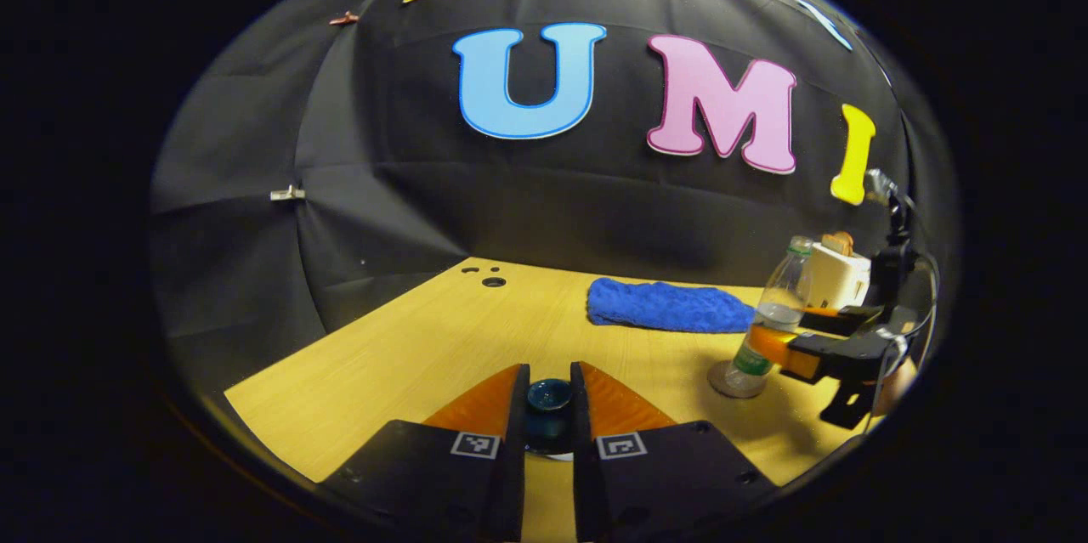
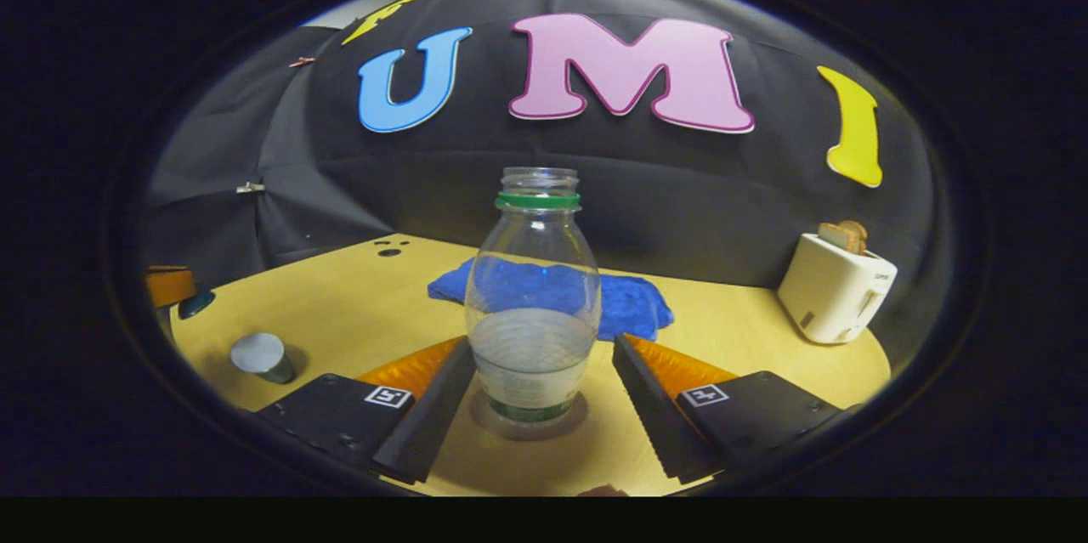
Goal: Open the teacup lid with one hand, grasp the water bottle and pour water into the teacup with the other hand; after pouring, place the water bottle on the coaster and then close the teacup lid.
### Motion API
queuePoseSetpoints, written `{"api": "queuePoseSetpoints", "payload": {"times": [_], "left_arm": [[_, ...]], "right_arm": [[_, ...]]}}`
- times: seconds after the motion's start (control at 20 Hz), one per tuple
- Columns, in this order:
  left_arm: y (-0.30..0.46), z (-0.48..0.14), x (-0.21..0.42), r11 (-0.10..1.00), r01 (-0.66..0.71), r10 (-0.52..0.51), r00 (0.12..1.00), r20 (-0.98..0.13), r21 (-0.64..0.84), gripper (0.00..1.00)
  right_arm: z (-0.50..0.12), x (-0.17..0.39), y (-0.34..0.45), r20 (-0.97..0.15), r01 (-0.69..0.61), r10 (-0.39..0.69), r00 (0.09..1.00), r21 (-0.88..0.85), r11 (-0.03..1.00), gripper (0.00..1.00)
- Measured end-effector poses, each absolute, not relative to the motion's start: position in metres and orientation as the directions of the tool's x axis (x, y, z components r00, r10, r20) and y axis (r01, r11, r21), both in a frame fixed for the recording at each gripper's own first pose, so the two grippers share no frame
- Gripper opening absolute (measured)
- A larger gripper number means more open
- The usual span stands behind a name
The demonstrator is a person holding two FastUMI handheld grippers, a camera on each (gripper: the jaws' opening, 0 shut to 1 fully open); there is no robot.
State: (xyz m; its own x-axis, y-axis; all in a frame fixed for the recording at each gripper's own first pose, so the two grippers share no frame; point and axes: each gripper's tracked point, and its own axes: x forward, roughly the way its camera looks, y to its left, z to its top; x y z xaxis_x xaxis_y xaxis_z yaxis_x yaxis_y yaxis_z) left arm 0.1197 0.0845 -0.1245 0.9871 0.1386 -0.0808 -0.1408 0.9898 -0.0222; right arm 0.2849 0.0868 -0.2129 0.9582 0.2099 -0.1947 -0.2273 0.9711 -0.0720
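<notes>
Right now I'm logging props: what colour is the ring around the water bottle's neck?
Green; the ring on the water bottle shows best in the right gripper view.

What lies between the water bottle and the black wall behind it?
In the right gripper view, a blue cloth lies on the table behind the water bottle.

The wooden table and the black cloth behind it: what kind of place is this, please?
Probably a staged recording booth, not a real kitchen: a black cloth wall is hung around a wooden table, on which a toaster, a blue towel and a water bottle are laid out like props.
</notes>
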Motion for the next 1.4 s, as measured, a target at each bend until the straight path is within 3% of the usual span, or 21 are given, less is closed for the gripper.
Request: {"api": "queuePoseSetpoints", "payload": {"times": [0.2,0.35,0.45,0.5,0.55,0.6,0.9,1.2,1.25,1.4], "left_arm": [[0.073,-0.142,0.132,0.993,-0.114,0.113,0.991,-0.076,-0.010,0.27],[0.072,-0.149,0.142,0.994,-0.111,0.110,0.992,-0.069,-0.012,0.27],[0.072,-0.156,0.149,0.994,-0.109,0.108,0.991,-0.075,-0.009,0.24],[0.073,-0.160,0.153,0.994,-0.108,0.107,0.991,-0.078,-0.002,0.27],[0.072,-0.165,0.156,0.995,-0.103,0.103,0.991,-0.083,0.006,0.24],[0.071,-0.167,0.158,0.995,-0.098,0.099,0.992,-0.084,0.018,0.27],[0.063,-0.185,0.162,0.994,-0.066,0.075,0.992,-0.098,0.090,0.24],[0.065,-0.190,0.161,0.986,-0.085,0.098,0.991,-0.087,0.144,0.34],[0.066,-0.188,0.160,0.986,-0.089,0.102,0.991,-0.087,0.143,0.41],[0.067,-0.169,0.145,0.987,-0.097,0.109,0.990,-0.086,0.128,0.88]], "right_arm": [[-0.220,0.258,0.086,-0.191,-0.266,0.245,0.950,-0.093,0.959,0.98],[-0.240,0.249,0.090,-0.266,-0.291,0.259,0.928,-0.091,0.952,0.99],[-0.234,0.243,0.088,-0.247,-0.279,0.255,0.935,-0.066,0.958,0.99],[-0.233,0.237,0.088,-0.246,-0.275,0.255,0.935,-0.049,0.960,0.99],[-0.234,0.231,0.087,-0.249,-0.270,0.253,0.935,-0.037,0.962,0.96],[-0.233,0.226,0.085,-0.253,-0.266,0.249,0.935,-0.033,0.963,0.98],[-0.239,0.207,0.070,-0.279,-0.237,0.222,0.934,-0.019,0.971,0.98],[-0.244,0.200,0.071,-0.297,-0.232,0.216,0.930,-0.019,0.973,0.98],[-0.241,0.199,0.071,-0.296,-0.234,0.217,0.930,-0.020,0.972,0.98],[-0.223,0.191,0.065,-0.290,-0.220,0.206,0.934,-0.014,0.975,0.98]]}}
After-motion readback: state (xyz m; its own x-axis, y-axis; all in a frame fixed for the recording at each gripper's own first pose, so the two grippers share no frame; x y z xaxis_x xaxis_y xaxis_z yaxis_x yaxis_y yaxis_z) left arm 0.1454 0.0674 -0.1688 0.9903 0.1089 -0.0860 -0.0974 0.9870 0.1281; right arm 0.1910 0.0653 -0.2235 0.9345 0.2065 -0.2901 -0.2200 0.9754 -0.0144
